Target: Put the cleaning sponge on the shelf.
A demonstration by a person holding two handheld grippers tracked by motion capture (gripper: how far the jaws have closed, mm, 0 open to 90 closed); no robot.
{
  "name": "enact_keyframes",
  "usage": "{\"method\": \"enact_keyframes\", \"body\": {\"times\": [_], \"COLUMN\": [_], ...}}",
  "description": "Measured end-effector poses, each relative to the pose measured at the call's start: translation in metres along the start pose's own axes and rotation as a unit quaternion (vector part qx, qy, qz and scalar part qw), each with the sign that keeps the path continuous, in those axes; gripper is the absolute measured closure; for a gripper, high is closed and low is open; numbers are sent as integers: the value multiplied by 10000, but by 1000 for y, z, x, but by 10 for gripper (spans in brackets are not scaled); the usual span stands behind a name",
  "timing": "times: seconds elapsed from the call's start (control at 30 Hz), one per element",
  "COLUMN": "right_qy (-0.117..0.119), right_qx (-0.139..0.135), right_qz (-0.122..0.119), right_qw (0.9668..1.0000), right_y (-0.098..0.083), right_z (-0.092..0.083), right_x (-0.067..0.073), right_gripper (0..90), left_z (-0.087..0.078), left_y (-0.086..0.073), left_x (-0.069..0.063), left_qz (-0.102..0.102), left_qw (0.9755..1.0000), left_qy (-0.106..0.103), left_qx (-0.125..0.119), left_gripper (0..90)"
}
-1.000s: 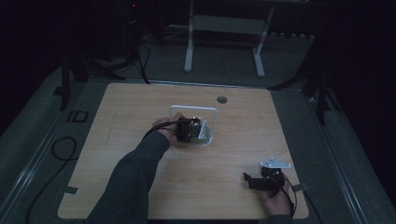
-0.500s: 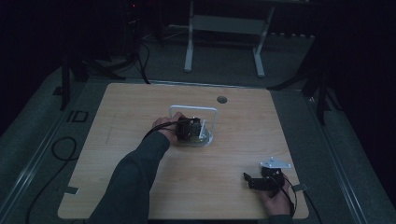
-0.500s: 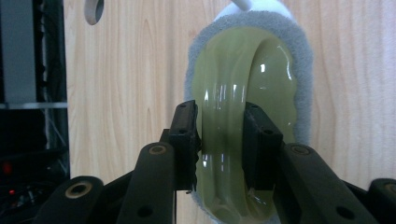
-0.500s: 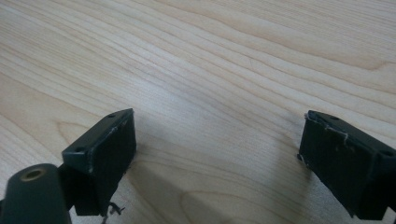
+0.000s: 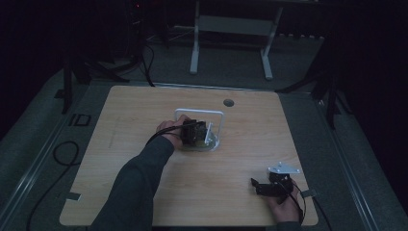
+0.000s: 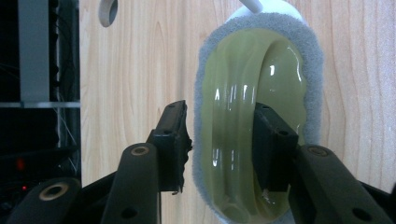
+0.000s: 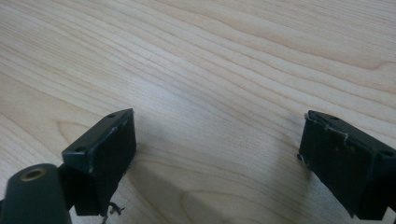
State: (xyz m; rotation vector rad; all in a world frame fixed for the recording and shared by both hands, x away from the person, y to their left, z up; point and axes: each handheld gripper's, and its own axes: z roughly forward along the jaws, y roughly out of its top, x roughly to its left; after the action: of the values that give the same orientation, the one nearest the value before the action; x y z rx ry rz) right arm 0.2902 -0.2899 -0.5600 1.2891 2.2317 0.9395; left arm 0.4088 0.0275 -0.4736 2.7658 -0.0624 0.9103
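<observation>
A scrubber (image 6: 252, 84) with a glossy yellow-green grip and a grey pad rim lies on the wooden table (image 5: 144, 120), in front of a white wire frame (image 5: 199, 112). My left gripper (image 6: 219, 107) reaches over it; its jaws have just been opening and now stand apart. One finger (image 6: 173, 135) is just outside the grey rim and the other rests over the yellow grip, so the scrubber is between them, unpressed. In the high view the left gripper (image 5: 195, 132) sits at the table's middle. My right gripper (image 7: 219, 116) is open over bare wood near the front right corner (image 5: 257, 185).
A round cable hole (image 5: 228, 102) is in the table behind the frame. Dark floor, cables and a metal stand (image 5: 231, 29) surround the table. A grey plate (image 5: 284, 168) tops the right gripper.
</observation>
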Motion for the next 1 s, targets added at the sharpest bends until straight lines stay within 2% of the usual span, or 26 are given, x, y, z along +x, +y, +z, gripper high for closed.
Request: {"method": "enact_keyframes", "body": {"times": [0.33,0.5,0.67,1.0], "right_qy": [-1,-1,-1,-1], "right_qx": [-1,-2,-2,-1], "right_qz": [0,0,0,1], "right_qw": [10000,10000,10000,10000], "right_y": [0,0,0,0], "right_z": [0,0,0,0], "right_x": [0,0,0,0], "right_gripper": [106,106,106,106], "left_z": [-6,-6,-6,-5], "left_y": [-2,-1,-2,0], "left_x": [-1,-1,0,1], "left_qz": [9,36,83,108], "left_qw": [10000,9999,9998,9990], "left_qy": [28,100,145,426], "left_qx": [-25,-21,62,104], "left_gripper": [556,704,783,836]}}
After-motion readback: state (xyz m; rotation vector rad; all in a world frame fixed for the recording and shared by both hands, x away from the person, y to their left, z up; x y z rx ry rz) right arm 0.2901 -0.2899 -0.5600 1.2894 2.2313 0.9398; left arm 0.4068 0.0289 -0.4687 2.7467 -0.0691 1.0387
